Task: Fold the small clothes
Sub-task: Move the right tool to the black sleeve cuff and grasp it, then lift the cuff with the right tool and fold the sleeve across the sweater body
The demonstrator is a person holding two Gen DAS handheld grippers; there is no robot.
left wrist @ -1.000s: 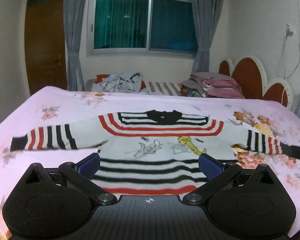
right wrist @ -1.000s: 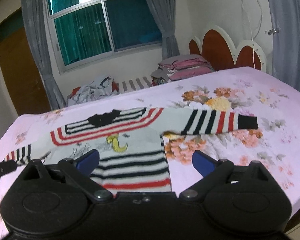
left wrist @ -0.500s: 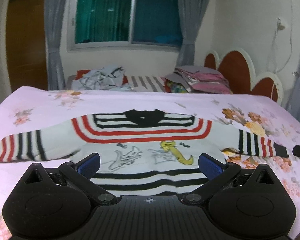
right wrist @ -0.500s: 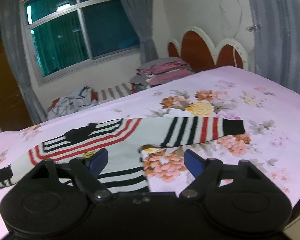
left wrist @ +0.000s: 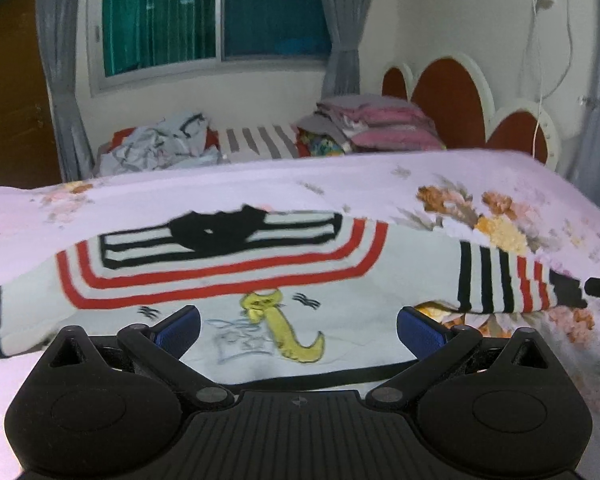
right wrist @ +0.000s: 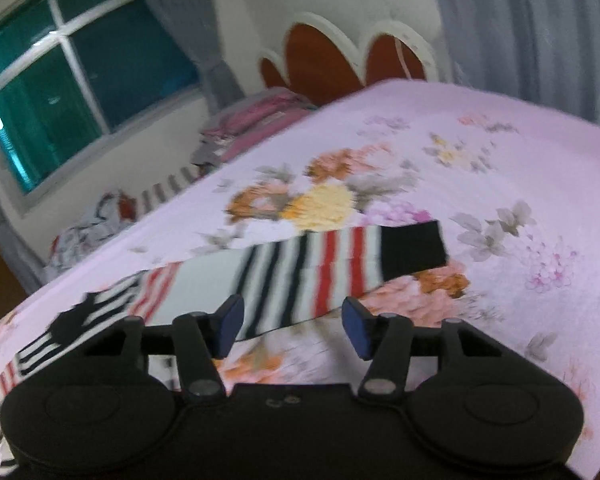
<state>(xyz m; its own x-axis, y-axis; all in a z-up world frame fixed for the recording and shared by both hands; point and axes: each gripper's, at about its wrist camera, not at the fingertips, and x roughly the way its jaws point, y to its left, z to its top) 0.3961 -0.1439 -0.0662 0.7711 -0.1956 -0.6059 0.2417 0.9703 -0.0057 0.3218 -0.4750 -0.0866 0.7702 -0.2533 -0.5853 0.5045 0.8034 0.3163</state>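
- The sweater (left wrist: 228,276) lies flat and face up on the bed (left wrist: 220,188), with both sleeves spread out to the sides. In the left wrist view it fills the middle of the frame; the black collar sits above centre and the yellow drawing is just over the claw.
- The left claw (left wrist: 298,330) is released, its blue pads wide apart, and it holds nothing. It is over the chest part of the sweater; I cannot tell if it touches the cloth.
- The right claw (right wrist: 292,326) is also released and empty. In the right wrist view its pads stand on both sides of the striped sleeve (right wrist: 340,264), near the black cuff (right wrist: 414,250) at centre right. This view is blurred.
- The sweater looks like a soft knit, light and limp. I judge that it will hang and bend wherever it is lifted, and will not keep any shape alone.
- The knit is probably not slippery, so a pinch on one layer should hold well. It is not fragile, but it may stretch if pulled hard.
- A good place to take hold seems the cuff or the sleeve edge, to bring the sleeve across the chest.
- The flowered sheet below is also soft, so the claw could catch it together with the sleeve.
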